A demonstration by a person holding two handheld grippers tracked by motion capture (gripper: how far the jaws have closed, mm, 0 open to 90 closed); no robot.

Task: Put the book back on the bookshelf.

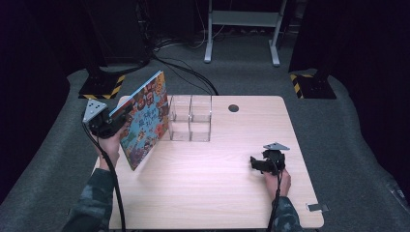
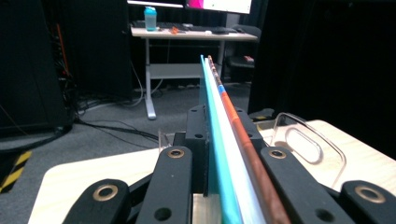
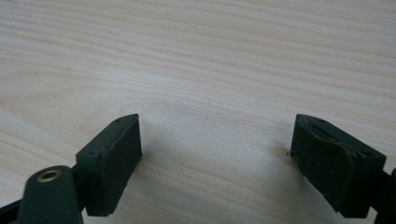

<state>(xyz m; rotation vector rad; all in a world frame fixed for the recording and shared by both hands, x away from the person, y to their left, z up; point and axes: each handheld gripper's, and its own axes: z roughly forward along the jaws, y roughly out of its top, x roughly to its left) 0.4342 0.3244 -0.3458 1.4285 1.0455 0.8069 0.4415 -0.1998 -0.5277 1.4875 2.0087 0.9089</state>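
Evidently clamped edge-on in left gripper (image 1: 110, 123): picture book (image 1: 143, 121), tilted beside clear organizer (image 1: 190, 118), perhaps for slotting; right gripper (image 1: 263, 163) spread, idle on table (image 1: 203, 193).

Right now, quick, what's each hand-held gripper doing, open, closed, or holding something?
Left hand-held gripper: closed on the picture book, held up on edge over the table.
Right hand-held gripper: open, empty, jaws over bare table.

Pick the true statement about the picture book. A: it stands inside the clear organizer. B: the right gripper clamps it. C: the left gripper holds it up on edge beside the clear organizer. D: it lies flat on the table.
C: the left gripper is shut on the book, held tilted beside the clear organizer.
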